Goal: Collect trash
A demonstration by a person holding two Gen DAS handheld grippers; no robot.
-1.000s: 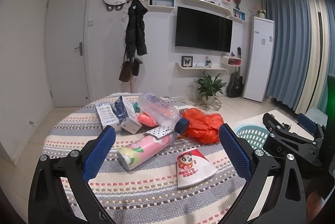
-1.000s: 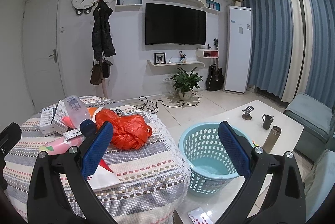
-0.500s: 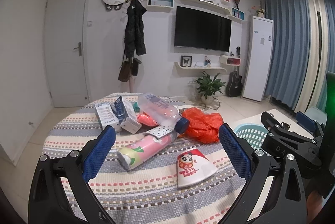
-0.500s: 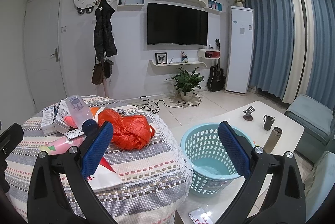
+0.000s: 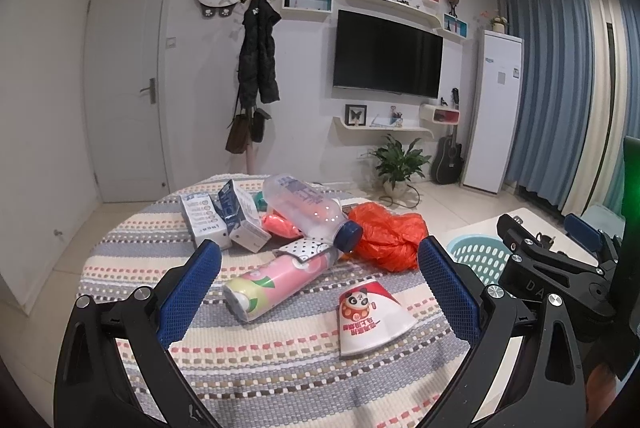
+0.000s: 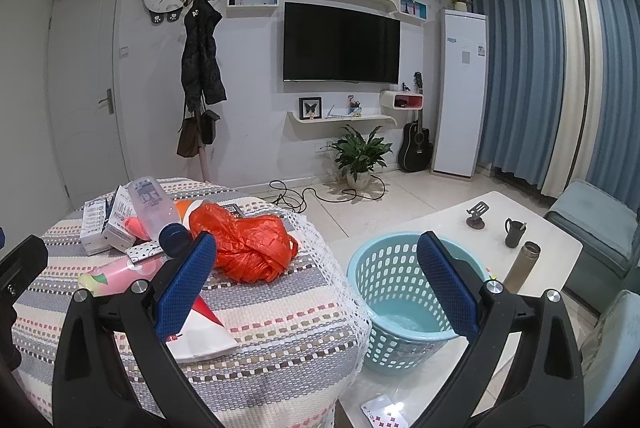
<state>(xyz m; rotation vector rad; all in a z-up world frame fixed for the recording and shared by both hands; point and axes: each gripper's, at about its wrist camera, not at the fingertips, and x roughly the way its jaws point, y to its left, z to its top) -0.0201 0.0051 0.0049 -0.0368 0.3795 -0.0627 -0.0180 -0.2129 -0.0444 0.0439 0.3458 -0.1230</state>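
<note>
I judge this to be the very start of the collecting: nothing has been picked up and the pale blue perforated plastic basket looks to hold no trash, though I cannot see all of its floor. The litter sits in a heap on the round worktop with the striped woven cloth: a flattened white-and-red paper cup with a panda print nearest me, a pink cylindrical bottle lying on its side just behind it, a clear plastic bottle with a dark blue cap propped on the pile, a crumpled orange plastic bag to its right, and small white-and-blue cartons at the back left.

My left claw is spread wide and holds nothing; it hangs over the cloth with the paper cup and pink bottle framed between its blue pads. My right claw is equally wide and empty, aimed between the worktop edge and the basket, which stands on a low white table just beside the worktop.

Next I would lower the left claw onto the paper cup, close gently since it will crush, and carry it right to the basket.
</note>
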